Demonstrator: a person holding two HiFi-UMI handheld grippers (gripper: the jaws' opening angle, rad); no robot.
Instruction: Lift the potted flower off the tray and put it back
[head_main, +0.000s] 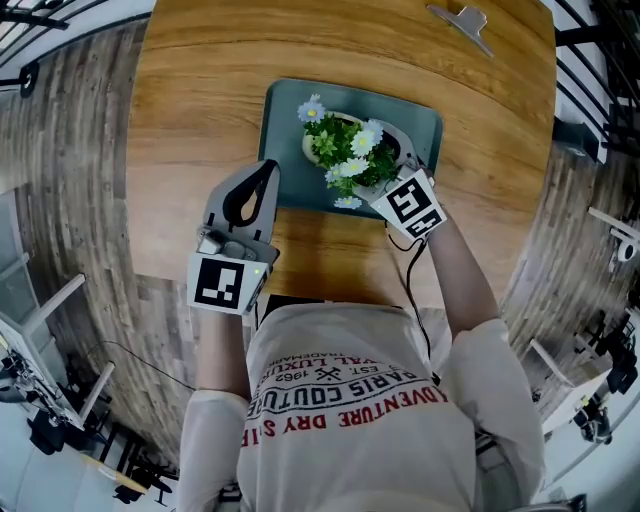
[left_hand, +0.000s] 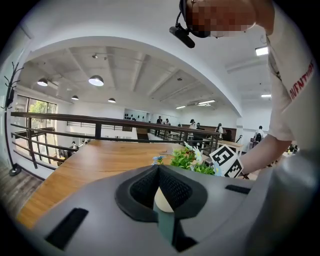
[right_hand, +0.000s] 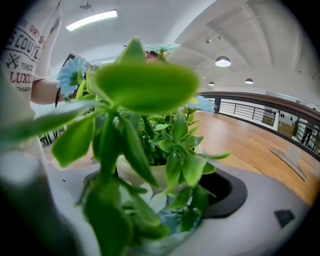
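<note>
The potted flower (head_main: 340, 145), a cream pot with green leaves and white and pale blue daisies, is over the teal tray (head_main: 285, 150) on the round wooden table. My right gripper (head_main: 368, 160) reaches in from the near right and is shut on the pot (right_hand: 134, 172), with leaves covering most of its fingers. I cannot tell whether the pot touches the tray. My left gripper (head_main: 267, 170) hovers at the tray's near left edge, shut and empty. In the left gripper view the shut left gripper (left_hand: 159, 172) points at the flower (left_hand: 187, 160).
A metal clip-like object (head_main: 462, 20) lies at the table's far edge. Bare wood (head_main: 200, 120) runs left of the tray and to its right. A railing (left_hand: 95, 125) and distant people stand beyond the table. Wood-plank floor surrounds it.
</note>
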